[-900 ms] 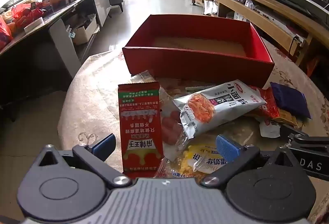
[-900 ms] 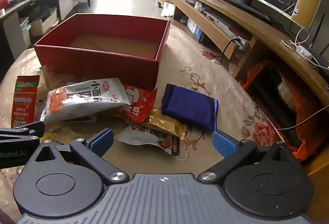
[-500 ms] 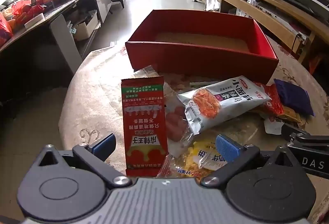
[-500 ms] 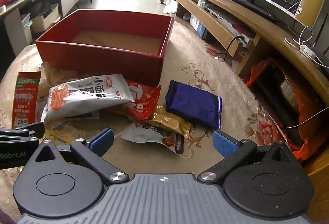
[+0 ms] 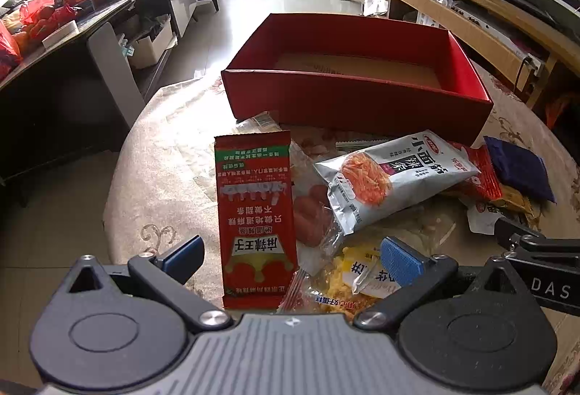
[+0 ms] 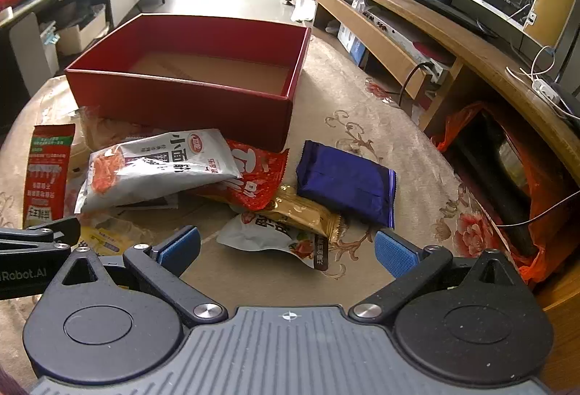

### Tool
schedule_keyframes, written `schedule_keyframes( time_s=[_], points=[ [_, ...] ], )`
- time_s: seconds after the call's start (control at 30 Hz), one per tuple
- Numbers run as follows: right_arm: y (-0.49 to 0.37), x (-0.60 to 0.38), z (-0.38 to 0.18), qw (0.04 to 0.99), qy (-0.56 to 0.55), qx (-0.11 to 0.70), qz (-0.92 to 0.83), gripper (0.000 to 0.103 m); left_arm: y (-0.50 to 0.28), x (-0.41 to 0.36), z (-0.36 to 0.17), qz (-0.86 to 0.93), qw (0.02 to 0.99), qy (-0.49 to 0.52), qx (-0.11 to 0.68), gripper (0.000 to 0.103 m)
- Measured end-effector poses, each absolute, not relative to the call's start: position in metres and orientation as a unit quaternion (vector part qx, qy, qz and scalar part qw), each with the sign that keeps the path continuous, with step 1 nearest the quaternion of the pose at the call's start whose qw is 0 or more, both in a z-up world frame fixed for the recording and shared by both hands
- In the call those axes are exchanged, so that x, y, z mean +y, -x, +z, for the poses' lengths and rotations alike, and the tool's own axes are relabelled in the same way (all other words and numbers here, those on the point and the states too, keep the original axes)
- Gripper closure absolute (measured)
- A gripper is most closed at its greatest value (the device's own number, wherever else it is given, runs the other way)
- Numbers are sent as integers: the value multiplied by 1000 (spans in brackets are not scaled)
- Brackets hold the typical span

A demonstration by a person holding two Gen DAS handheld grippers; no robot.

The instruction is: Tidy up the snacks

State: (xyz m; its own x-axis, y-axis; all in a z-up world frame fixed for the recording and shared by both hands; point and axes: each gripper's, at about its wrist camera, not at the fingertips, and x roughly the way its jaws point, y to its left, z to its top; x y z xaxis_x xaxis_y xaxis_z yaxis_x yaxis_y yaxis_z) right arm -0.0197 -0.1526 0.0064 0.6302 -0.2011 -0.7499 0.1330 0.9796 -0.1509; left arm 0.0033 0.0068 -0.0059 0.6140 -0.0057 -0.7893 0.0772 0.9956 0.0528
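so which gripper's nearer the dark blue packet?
Right. The right gripper hangs open just short of the dark blue packet, which lies ahead, slightly right. The left gripper sits over the tall red sachet, with the packet far to its right.

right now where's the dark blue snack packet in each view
Left wrist view: the dark blue packet lies at the far right, beside the red box's right front corner.
Right wrist view: the dark blue packet lies near centre, right of the snack pile.
Shared landmark: the red box, behind the packet in both.
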Motion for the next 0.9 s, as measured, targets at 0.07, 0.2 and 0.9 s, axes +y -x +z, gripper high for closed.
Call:
schedule_keyframes(
  time_s=[0.07,0.2,0.9],
  points=[
    [20,-152,6,901,42,421,-92,0,-3,6,-6,-24,897,-41,439,0],
    [19,-152,6,901,42,422,-91,0,-4,7,-6,-25,897,-41,439,0],
    [19,-152,5,900,42,425,-90,0,-3,6,-7,-27,897,-43,439,0]
  ],
)
